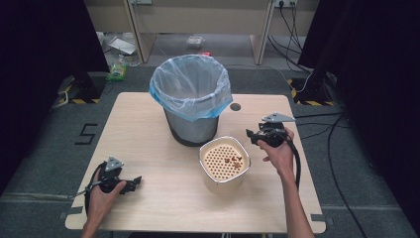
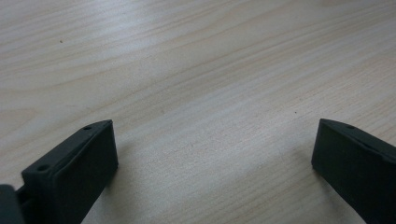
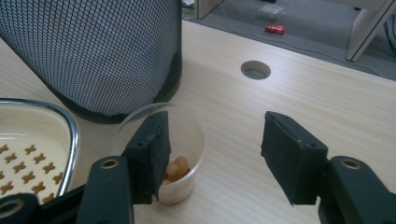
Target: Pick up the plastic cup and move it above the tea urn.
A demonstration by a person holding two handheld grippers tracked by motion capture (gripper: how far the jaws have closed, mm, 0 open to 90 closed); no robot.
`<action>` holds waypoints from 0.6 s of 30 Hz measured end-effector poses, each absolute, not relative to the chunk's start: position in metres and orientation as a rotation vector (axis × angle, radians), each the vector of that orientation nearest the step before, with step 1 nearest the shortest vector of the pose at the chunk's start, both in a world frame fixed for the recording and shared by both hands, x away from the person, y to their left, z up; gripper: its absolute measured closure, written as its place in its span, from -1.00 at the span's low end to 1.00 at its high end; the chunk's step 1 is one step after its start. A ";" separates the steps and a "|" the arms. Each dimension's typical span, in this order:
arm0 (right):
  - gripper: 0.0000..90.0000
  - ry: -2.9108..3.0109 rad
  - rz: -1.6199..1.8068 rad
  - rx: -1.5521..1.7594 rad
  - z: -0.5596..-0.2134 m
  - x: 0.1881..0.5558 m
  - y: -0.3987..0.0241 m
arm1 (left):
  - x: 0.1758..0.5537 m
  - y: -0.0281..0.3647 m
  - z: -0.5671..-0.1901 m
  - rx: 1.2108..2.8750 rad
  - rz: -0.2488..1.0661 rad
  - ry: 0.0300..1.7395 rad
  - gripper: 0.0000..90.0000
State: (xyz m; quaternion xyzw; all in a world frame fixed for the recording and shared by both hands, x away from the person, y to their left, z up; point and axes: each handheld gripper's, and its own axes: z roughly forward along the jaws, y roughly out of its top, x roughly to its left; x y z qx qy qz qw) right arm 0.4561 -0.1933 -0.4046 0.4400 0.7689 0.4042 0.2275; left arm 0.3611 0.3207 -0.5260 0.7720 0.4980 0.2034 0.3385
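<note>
A small clear plastic cup [image 3: 190, 140] with orange-brown pieces [image 3: 179, 168] in it stands on the table, partly hidden behind one jaw of my right gripper [image 3: 217, 123]. That gripper is open and nothing lies between its pads. In the high view my right gripper [image 1: 252, 135] hovers just right of a cream container [image 1: 224, 171] with a perforated top, on which a few brown bits [image 1: 235, 160] lie. My left gripper [image 1: 133, 182] rests near the table's front left. It is open over bare wood [image 2: 215, 125].
A mesh bin [image 1: 190, 99] lined with a blue-rimmed plastic bag stands at the table's middle back, close behind the cream container; its mesh wall [image 3: 93, 51] rises just beyond the cup. A round cable hole [image 1: 235, 106] lies to the bin's right.
</note>
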 end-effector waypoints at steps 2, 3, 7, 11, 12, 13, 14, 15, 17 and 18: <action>-0.01 2.140 1.088 1.204 -0.408 0.457 -0.190 | 0.361 0.321 -0.526 2.011 0.530 1.297 -1.00; 0.01 2.151 1.075 1.195 -0.410 0.458 -0.189 | 0.361 0.321 -0.526 2.011 0.530 1.297 -1.00; 0.08 2.176 1.053 1.206 -0.419 0.463 -0.188 | 0.361 0.321 -0.526 2.010 0.530 1.297 -1.00; 0.16 2.191 1.042 1.203 -0.425 0.470 -0.186 | 0.361 0.321 -0.526 2.011 0.530 1.297 -1.00; 0.18 2.201 1.039 1.202 -0.427 0.471 -0.185 | 0.361 0.321 -0.526 2.011 0.530 1.297 -1.00; 0.19 2.208 1.041 1.202 -0.429 0.473 -0.184 | 0.361 0.321 -0.526 2.010 0.530 1.297 -1.00; 0.20 2.210 1.038 1.199 -0.429 0.474 -0.183 | 0.361 0.321 -0.526 2.010 0.530 1.297 -1.00; 0.20 2.216 1.024 1.191 -0.431 0.475 -0.183 | 0.361 0.321 -0.526 2.011 0.530 1.297 -1.00; 0.24 2.239 0.993 1.188 -0.435 0.476 -0.182 | 0.361 0.321 -0.526 2.010 0.530 1.297 -1.00; 0.28 2.248 0.986 1.188 -0.436 0.476 -0.182 | 0.361 0.321 -0.526 2.011 0.530 1.297 -1.00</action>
